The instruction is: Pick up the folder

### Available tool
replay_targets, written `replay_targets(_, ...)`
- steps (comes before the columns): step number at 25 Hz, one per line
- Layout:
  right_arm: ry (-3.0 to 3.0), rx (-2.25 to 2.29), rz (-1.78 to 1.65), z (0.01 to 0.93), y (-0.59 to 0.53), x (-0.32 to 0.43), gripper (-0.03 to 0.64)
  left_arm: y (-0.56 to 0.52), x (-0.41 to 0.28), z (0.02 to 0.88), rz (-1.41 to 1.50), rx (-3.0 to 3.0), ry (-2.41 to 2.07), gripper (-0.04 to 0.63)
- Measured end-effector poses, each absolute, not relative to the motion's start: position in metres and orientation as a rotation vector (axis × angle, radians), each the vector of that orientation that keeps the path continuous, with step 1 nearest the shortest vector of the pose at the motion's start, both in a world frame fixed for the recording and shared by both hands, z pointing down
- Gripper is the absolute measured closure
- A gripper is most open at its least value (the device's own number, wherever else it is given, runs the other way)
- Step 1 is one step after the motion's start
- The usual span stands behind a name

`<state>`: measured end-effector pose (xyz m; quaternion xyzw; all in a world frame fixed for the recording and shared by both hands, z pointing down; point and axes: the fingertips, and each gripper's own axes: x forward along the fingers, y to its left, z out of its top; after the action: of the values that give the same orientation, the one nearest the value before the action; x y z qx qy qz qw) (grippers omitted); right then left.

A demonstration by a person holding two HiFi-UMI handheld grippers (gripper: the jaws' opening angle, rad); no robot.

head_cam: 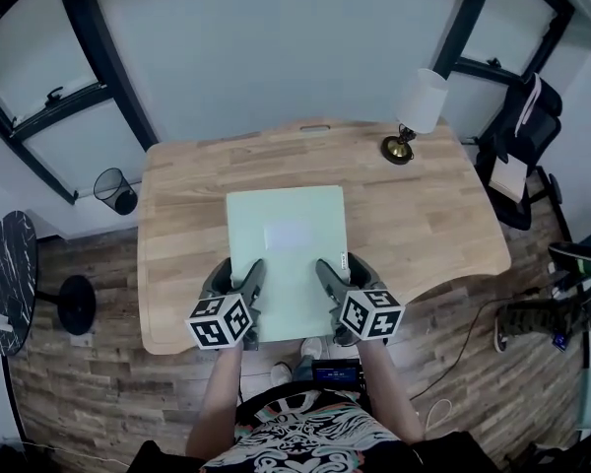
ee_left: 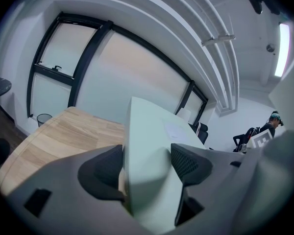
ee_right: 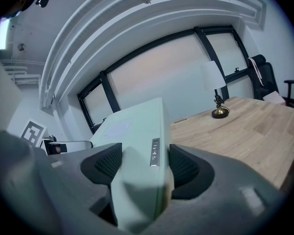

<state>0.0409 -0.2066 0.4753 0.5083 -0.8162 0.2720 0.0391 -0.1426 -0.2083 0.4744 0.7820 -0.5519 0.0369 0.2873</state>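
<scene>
The pale green folder (head_cam: pixel 286 249) lies in the middle of the wooden desk (head_cam: pixel 424 215), its near edge towards me. I hold that edge at two places: my left gripper (head_cam: pixel 241 276) takes the left near corner, my right gripper (head_cam: pixel 342 270) the right near corner.

In the left gripper view the folder (ee_left: pixel 152 141) runs straight out between my fingers (ee_left: pixel 188 163), one dark pad on each face. They are closed on it, spread only by the folder itself. In the right gripper view it is the same: the folder (ee_right: pixel 137 131) fills the gap and both fingers (ee_right: pixel 105 165) press its sides, with a small grey label strip on the edge beside the right pad. Whether the far end rests on the desk or is off it, I cannot tell.

A table lamp (head_cam: pixel 414 116) with a white shade and brass foot stands at the far right of the desk, well apart from the folder. On the floor are a mesh wastebasket (head_cam: pixel 113 190) by the far left corner, a round black side table (head_cam: pixel 8 279) at my left and an office chair (head_cam: pixel 522 136) to the right. Nothing lies on the folder or next to it.
</scene>
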Motion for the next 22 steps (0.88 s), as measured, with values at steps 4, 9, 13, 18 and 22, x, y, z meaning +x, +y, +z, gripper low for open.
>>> replay_targets(4, -2.511, 1.55, 0.843, 0.473, -0.2027, 0.0404, 0.321, -0.2041, -0.1438, 0.4731, 0.091, 2.088, -1.474, 0.295)
replay_targets(9, -2.506, 1.55, 0.839, 0.4716, -0.1982, 0.0393, 0.322, -0.1992, -0.1449, 0.4727, 0.086, 2.086, -1.47, 0.295)
replay_targets(13, -2.508, 1.556, 0.838, 0.4697, -0.1984, 0.0394, 0.324, -0.1999, -0.1451, 0.4696, 0.087, 2.092, -1.475, 0.293)
replay_targets(18, -2.501, 1.555, 0.834, 0.4698, -0.1977, 0.0394, 0.327, -0.1985, -0.1457, 0.4707, 0.082, 2.085, -1.474, 0.294)
replay_targets(22, -2.496, 1.56, 0.839, 0.4701, -0.1968, 0.0397, 0.327, -0.1981, -0.1456, 0.4708, 0.086, 2.085, -1.47, 0.294)
